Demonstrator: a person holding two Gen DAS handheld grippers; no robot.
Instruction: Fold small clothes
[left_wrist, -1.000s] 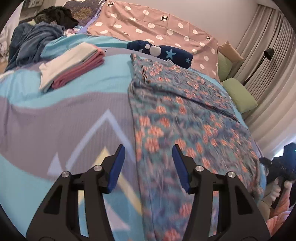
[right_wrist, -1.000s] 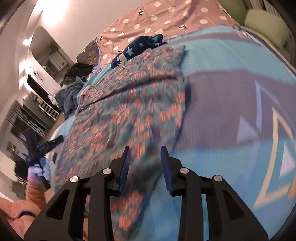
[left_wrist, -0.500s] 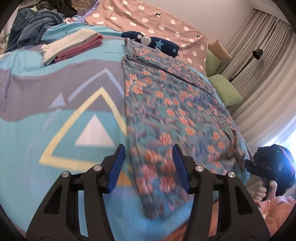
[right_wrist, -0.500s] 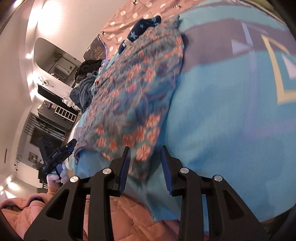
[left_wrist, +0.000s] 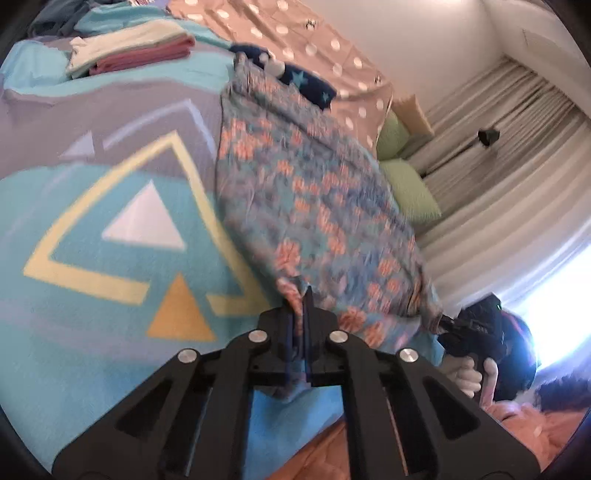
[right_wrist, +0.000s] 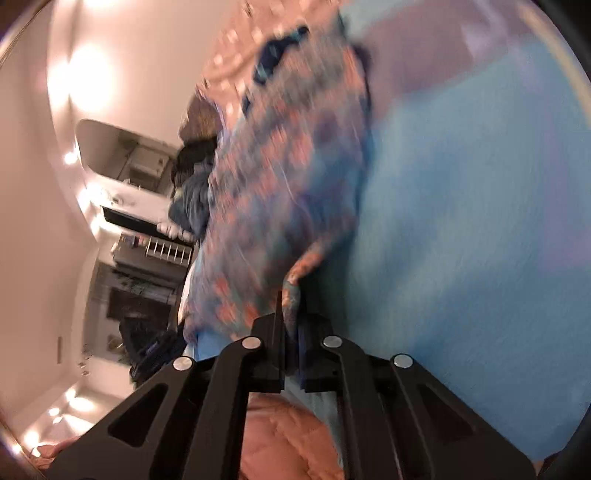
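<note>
Bed blanket (left_wrist: 92, 332); floral garment (left_wrist: 314, 192) corners pinched between both fingers.

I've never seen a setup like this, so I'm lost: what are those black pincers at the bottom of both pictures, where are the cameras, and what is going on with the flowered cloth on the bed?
There is no robot here. A person holds a hand-held two-finger gripper in each hand, and each gripper carries a wide-angle camera that looks along its fingers. That is why each picture shows black pincers at the bottom.

One picture comes from the left gripper, the other from the right gripper. Both are shut on the near edge of the floral garment, each at one corner, ready for folding.

The garment lies on a bed with a blue blanket that has triangle patterns. Farther back sit a stack of folded clothes, a navy star-patterned piece and green pillows.
</note>
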